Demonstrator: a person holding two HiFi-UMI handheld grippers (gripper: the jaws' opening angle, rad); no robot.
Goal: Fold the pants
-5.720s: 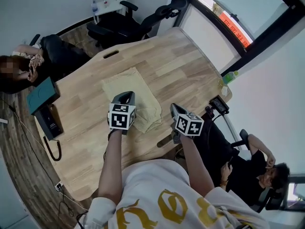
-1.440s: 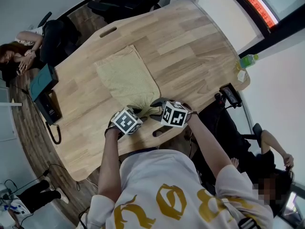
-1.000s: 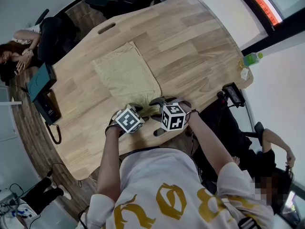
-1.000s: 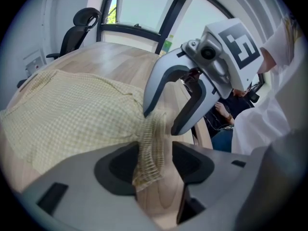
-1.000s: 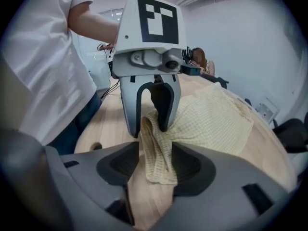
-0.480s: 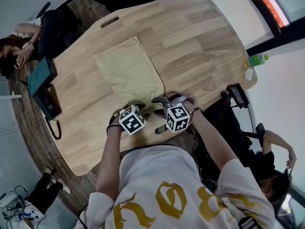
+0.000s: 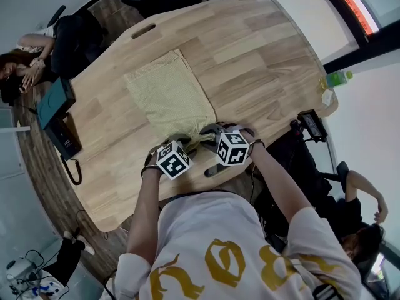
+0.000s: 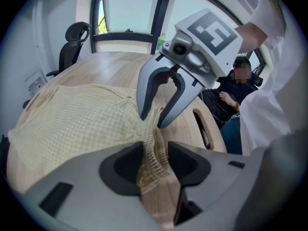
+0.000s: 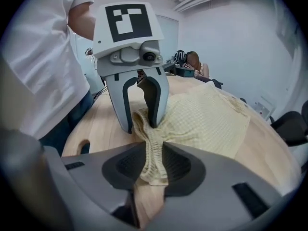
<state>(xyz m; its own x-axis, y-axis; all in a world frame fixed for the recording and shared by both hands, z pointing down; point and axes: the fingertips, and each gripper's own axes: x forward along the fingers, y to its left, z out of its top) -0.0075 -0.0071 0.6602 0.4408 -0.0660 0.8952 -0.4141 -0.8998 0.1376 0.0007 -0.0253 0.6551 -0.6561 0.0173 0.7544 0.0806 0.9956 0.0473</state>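
The pale yellow checked pants (image 7: 164,97) lie folded on the wooden table (image 7: 262,67), long axis pointing away from me. Both grippers are at the near end, side by side. In the left gripper view the left gripper (image 8: 155,160) is closing, with a bunched edge of the pants (image 8: 77,124) pinched between its pads. The right gripper (image 9: 150,165) is closing too, with the ribbed waistband (image 9: 153,143) squeezed between its pads. Each gripper view shows the other gripper astride the same bunched edge. In the head view the left gripper (image 7: 186,142) and right gripper (image 7: 207,134) sit under their marker cubes.
A teal box (image 7: 55,102) and a black phone with cord (image 7: 62,144) lie at the table's left edge. A green bottle (image 7: 337,78) stands far right. People sit at the left (image 7: 25,67) and lower right (image 7: 356,224). Slots pierce the table's far end (image 7: 143,29) and near edge (image 7: 211,170).
Both grippers have come down from above the table to the near end of the pants. Over the last second they stay almost still there.
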